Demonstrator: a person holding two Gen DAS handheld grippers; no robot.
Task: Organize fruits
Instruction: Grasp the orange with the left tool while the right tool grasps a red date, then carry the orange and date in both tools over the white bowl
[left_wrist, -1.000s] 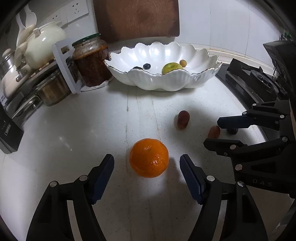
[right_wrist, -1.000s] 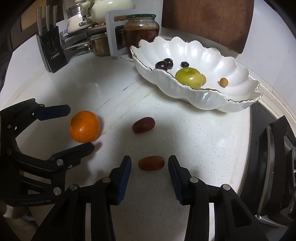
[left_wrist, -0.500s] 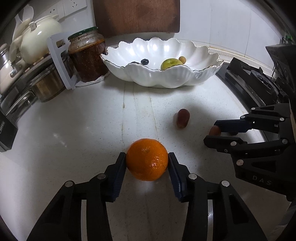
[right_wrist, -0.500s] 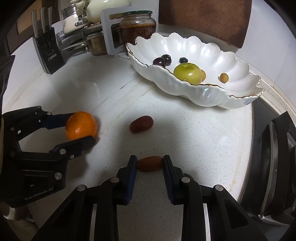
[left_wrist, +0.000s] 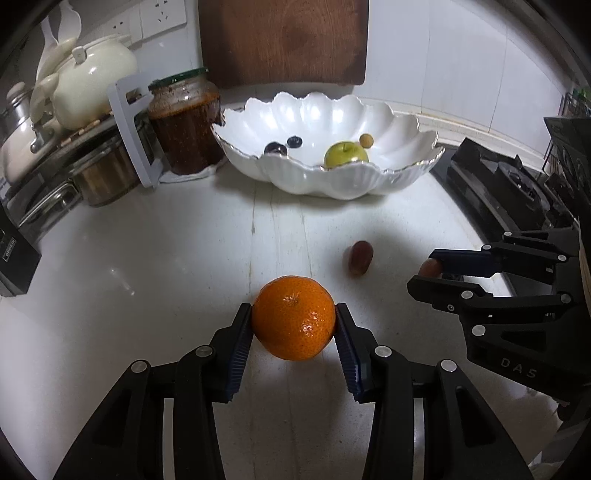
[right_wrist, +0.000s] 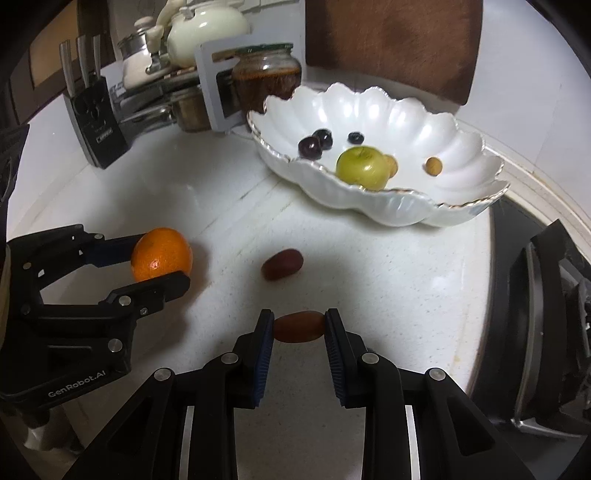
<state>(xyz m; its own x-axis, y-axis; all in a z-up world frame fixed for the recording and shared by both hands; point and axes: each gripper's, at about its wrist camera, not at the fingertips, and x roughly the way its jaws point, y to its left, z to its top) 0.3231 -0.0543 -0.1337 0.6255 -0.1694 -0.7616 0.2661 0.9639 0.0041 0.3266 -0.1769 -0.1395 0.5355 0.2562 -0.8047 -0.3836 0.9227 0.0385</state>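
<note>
Left wrist view: white counter (left_wrist: 147, 258) lies bare between the left gripper (left_wrist: 293, 321) and the scalloped bowl (left_wrist: 332, 181) at the back; stove (left_wrist: 498, 184) bounds the right edge, jar (left_wrist: 184, 122) and pots the left. Gripper level and pointing toward the bowl, blue pads clamped on both sides of the orange (left_wrist: 293, 317), stem scar up. Right gripper (left_wrist: 430, 273) enters from the right.

Right wrist view: right gripper (right_wrist: 299, 326) low over the counter, pads pinching the ends of a brown date (right_wrist: 299, 326), long axis crosswise. Second date (right_wrist: 282, 264) lies loose ahead, tilted. Green apple (right_wrist: 362, 168) in the bowl.
</note>
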